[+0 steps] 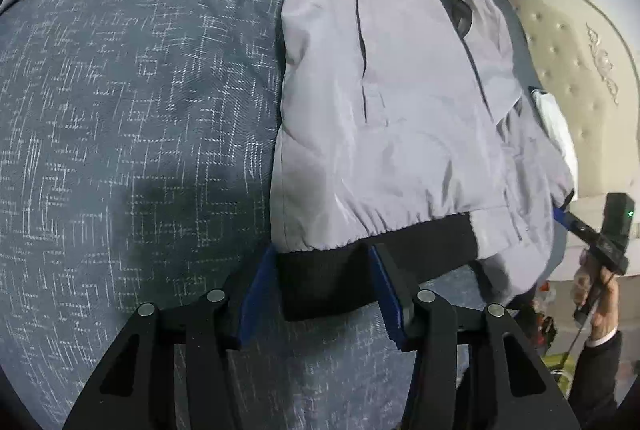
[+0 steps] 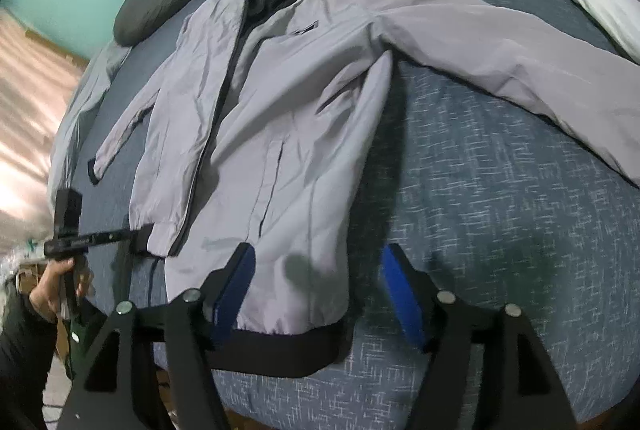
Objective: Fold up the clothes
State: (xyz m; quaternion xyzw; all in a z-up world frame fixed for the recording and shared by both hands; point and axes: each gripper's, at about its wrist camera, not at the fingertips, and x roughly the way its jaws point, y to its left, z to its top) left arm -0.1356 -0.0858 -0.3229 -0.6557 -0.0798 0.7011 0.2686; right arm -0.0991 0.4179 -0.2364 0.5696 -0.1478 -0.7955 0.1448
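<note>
A grey hooded jacket [image 2: 280, 149] with a black hem band [image 2: 280, 346] lies front-up on the bed, both sleeves spread out. In the right wrist view my right gripper [image 2: 318, 250] is open over the near hem corner, one blue pad above the fabric and the other above the bedcover. In the left wrist view my left gripper [image 1: 322, 252] is open, with the black hem band [image 1: 320, 282] of the jacket [image 1: 380, 89] lying flat between its pads. Each view shows the other gripper in a hand at the opposite hem corner: the left gripper [image 2: 132, 236] and the right gripper [image 1: 562, 211].
The blue patterned bedcover [image 1: 140, 109] runs under everything. A dark pillow [image 2: 160, 1] lies beyond the hood. A white flat object [image 2: 608, 13] rests near the spread sleeve [image 2: 520, 69]. A cream tufted headboard [image 1: 580, 49] stands past the jacket. The bed's near edge is right below the hem.
</note>
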